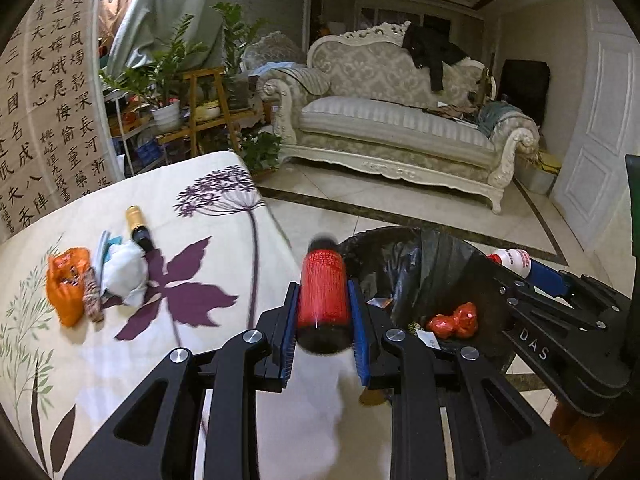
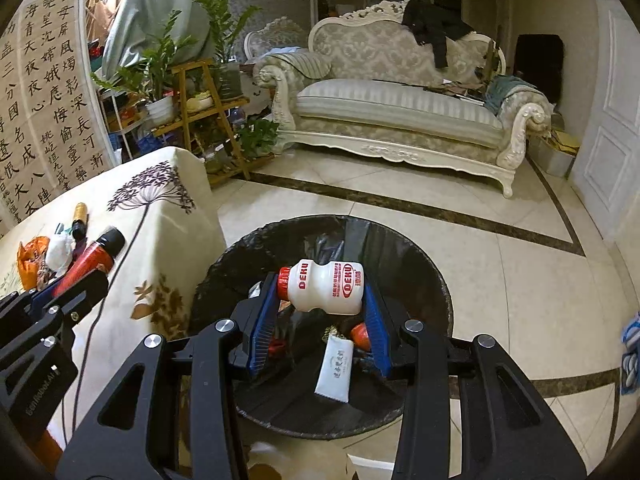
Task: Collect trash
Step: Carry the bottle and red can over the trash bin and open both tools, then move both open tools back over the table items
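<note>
The black-lined trash bin (image 2: 320,412) gapes below the right gripper (image 2: 320,300) pinching a DEKU yogurt bottle (image 2: 326,293), while the left gripper (image 1: 323,320) clamps a red bottle (image 1: 323,296) at the bin's rim, past the table edge (image 1: 276,220).

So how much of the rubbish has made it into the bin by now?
Some has: the black-lined round bin already holds a white sachet and red wrappers. In hand: the right gripper holds a white DEKU drink bottle over the bin, and the left gripper clamps a red cylindrical bottle. Left on the floral tablecloth: an orange bag, white crumpled tissue, and a gold-capped dark bottle.
</note>
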`<state>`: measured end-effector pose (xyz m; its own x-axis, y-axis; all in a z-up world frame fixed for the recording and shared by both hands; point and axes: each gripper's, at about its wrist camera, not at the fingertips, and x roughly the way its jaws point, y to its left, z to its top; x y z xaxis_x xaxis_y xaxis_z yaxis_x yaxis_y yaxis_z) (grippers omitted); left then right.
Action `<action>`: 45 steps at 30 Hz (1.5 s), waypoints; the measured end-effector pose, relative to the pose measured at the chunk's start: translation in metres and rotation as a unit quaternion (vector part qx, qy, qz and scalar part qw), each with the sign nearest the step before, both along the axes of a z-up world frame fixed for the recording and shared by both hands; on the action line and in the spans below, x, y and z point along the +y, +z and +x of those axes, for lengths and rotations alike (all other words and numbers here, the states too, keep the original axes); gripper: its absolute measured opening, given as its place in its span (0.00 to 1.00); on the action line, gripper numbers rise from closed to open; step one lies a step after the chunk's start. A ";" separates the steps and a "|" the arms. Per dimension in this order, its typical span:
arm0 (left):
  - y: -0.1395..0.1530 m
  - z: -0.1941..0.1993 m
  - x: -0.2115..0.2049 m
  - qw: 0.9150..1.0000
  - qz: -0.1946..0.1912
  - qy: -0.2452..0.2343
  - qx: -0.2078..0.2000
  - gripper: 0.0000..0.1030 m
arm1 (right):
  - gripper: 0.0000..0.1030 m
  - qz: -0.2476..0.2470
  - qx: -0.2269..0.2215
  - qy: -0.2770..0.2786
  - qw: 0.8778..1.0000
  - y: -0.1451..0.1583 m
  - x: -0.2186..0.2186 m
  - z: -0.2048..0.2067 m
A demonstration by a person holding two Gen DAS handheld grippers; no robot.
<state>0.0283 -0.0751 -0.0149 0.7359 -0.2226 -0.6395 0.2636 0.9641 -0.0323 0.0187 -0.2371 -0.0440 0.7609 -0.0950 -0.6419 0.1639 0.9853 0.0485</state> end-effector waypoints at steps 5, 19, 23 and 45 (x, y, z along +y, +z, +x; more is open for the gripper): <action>-0.005 0.010 -0.017 1.000 0.010 -0.012 0.004 0.24 | 0.38 0.006 0.002 -0.008 1.000 -0.006 -0.011 0.008; -0.016 0.026 -0.048 0.999 0.021 -0.033 0.027 0.44 | 0.51 0.024 0.003 -0.025 0.999 -0.014 -0.036 0.024; -0.015 0.027 -0.046 0.999 0.018 -0.028 0.027 0.53 | 0.51 0.027 0.003 -0.032 0.999 -0.014 -0.039 0.023; 0.011 0.016 0.065 0.994 0.014 0.106 -0.002 0.76 | 0.80 0.036 -0.008 0.041 0.998 0.005 0.026 0.018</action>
<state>0.0444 -0.0102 -0.0041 0.7674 -0.0447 -0.6396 0.0553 0.9985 -0.0034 0.0368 -0.2109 -0.0393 0.7749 0.0140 -0.6319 0.0808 0.9894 0.1209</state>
